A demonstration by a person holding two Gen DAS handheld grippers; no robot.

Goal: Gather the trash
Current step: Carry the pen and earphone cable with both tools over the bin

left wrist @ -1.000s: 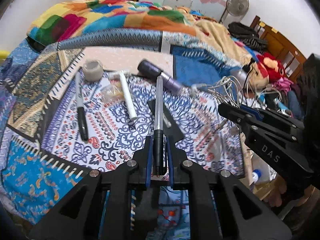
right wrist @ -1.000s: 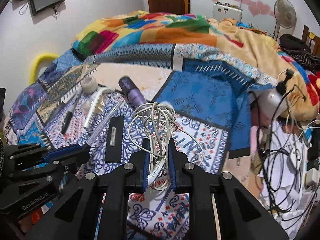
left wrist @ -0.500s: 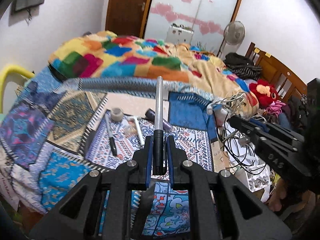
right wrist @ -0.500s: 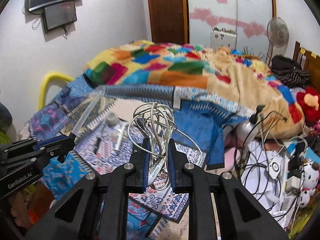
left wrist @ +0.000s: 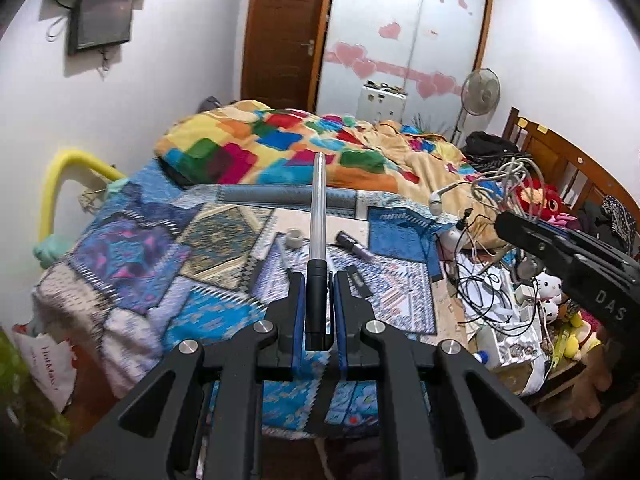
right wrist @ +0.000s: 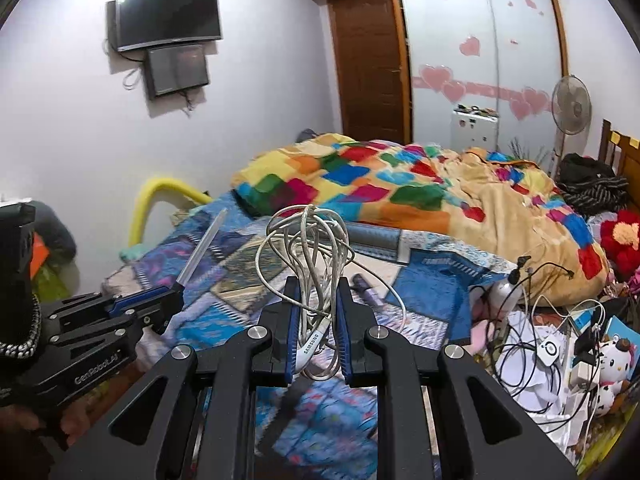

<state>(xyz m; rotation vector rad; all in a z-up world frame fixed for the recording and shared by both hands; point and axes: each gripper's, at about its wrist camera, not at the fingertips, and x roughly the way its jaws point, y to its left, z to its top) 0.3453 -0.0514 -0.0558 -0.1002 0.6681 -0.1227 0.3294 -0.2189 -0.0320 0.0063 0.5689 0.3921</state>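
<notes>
My left gripper (left wrist: 316, 300) fingers pinched nearly closed on a pen (left wrist: 318, 216), black cap between the pads, clear barrel jutting out above the bed (left wrist: 224, 236). My right gripper (right wrist: 316, 332) fingers clamp a white cable bundle (right wrist: 308, 248), also held above the bed.

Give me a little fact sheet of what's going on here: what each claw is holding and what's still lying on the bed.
place: bedroom, patterned bed cover
left gripper: shut on a pen with a black cap, pointing forward
right gripper: shut on a bundle of white cable
left on the cover: tape roll, purple tube, flat black piece
beside the bed: tangle of cables, soft toys
</notes>
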